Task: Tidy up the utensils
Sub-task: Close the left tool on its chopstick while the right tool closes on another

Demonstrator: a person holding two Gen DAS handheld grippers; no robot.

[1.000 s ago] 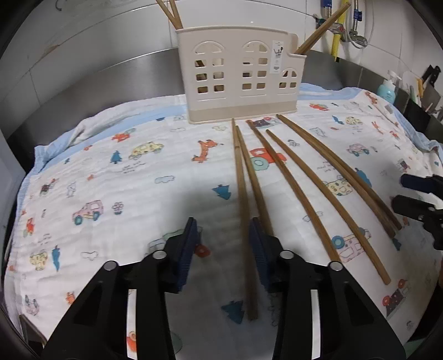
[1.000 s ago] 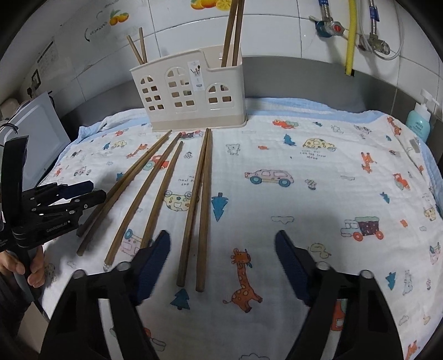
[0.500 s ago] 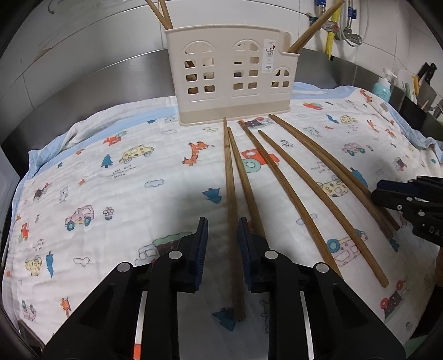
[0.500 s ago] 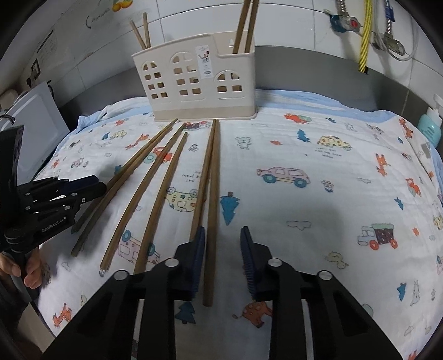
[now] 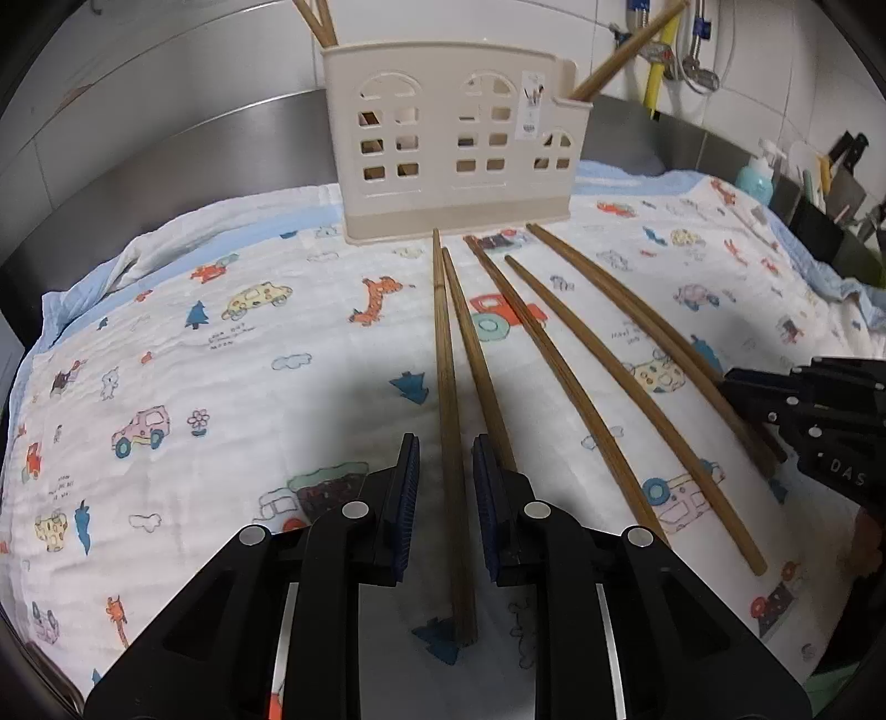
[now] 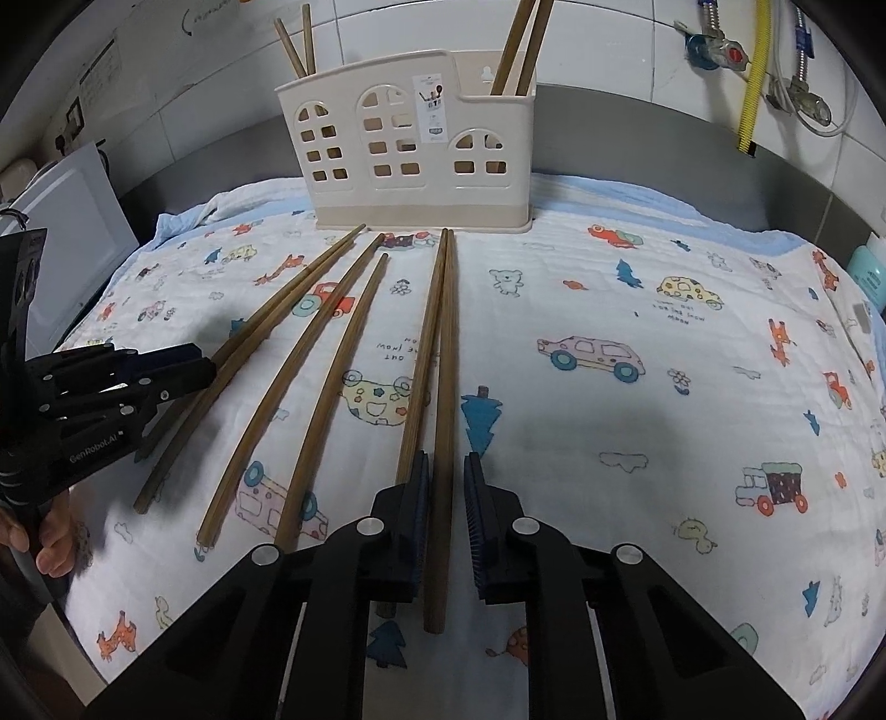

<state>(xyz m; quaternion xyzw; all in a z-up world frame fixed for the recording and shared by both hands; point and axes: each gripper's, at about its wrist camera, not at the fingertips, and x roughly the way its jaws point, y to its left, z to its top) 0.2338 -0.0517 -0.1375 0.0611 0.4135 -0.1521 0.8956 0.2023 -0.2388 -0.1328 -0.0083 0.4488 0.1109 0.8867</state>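
Printed cloth (image 5: 221, 387) with cartoon cars and animals is spread over a steel counter, and 6 loose wooden chopsticks are laid on it.

At the bottom centre of the left wrist view, the left gripper (image 5: 446, 448) is pointed down at the cloth. Its blue pads are set narrowly apart on either side of 1 chopstick (image 5: 446, 387). A slit of cloth is seen on each side, so no grip is judged yet. A 2nd chopstick (image 5: 470, 343) passes under the right-hand pad.

At the bottom centre of the right wrist view, the right gripper (image 6: 447, 459) is closing around another chopstick (image 6: 444, 387). The left-hand pad is nearly touching it, and a thin gap is left at the right-hand pad. Its neighbour (image 6: 421, 360) lies just outside that left-hand pad.

In both views the straddled stick runs straight up the frame, in line with the fingers. Its blunt end lies below the pads and its tip points at the holder. Each hand is therefore lined up on its own stick, and the pinch is made across the stick's width.

Farthest away, at the upper centre, the cream house-shaped utensil holder (image 6: 404, 183) stands on the cloth against the tiled wall. Some chopsticks (image 6: 520, 44) are already stood upright in it.
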